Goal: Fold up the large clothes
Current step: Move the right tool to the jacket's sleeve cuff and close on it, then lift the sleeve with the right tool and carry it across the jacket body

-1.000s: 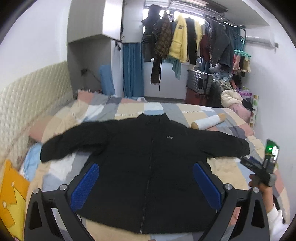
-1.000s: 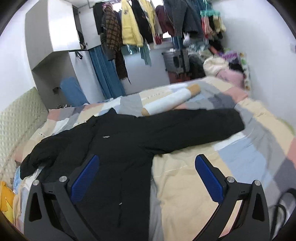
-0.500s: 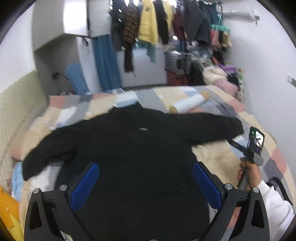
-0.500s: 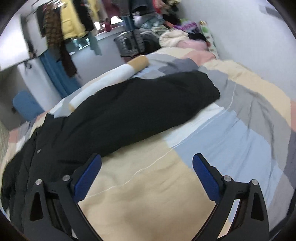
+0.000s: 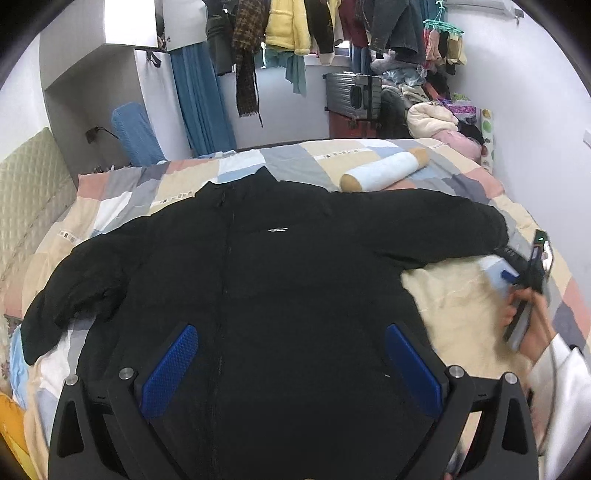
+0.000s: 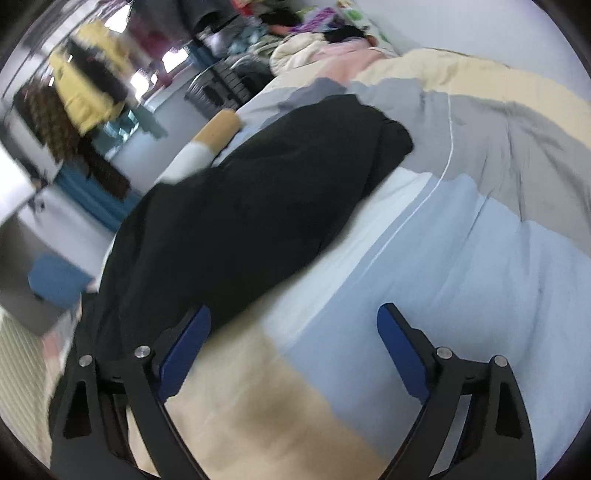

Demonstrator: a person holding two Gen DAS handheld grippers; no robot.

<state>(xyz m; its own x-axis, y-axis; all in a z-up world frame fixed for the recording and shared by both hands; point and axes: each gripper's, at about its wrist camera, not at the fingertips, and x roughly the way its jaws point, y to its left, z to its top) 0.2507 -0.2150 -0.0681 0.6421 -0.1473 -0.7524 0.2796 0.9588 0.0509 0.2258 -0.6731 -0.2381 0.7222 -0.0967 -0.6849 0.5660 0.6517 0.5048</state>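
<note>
Left wrist view: a black jacket (image 5: pixel 280 295) lies front-up and spread flat on a patchwork quilt (image 5: pixel 454 302), collar toward 12 o'clock, sleeves reaching out toward 9 and 3 o'clock. The left gripper (image 5: pixel 291 373) hangs over the jacket's lower front, its blue-padded fingers (image 5: pixel 170 369) standing wide apart with only the dark cloth seen between them and nothing pinched. A bolster pillow (image 5: pixel 384 170) rests on the quilt just beyond the jacket's shoulder, at about 1 o'clock. At 3 o'clock the person's right hand (image 5: pixel 524 314), in a white sleeve (image 5: pixel 565 398), carries the right gripper (image 5: pixel 517 273) just beside the cuff of the outstretched sleeve; motion blur hides how its fingers stand from here. Hanging clothes (image 5: pixel 288 26) line the far wall at 12 o'clock.

Right wrist view: the picture is rolled and blurred. The right gripper (image 6: pixel 295 350) points down at the quilt (image 6: pixel 443 258); its jaws have just been closing a little, yet they remain well apart and hold nothing. The jacket's sleeve (image 6: pixel 258 206) runs from 9 o'clock up toward its cuff at 1 o'clock, its near edge passing just behind the left-hand finger; whether they touch cannot be told. Bare quilt fills the gap between the fingers
</note>
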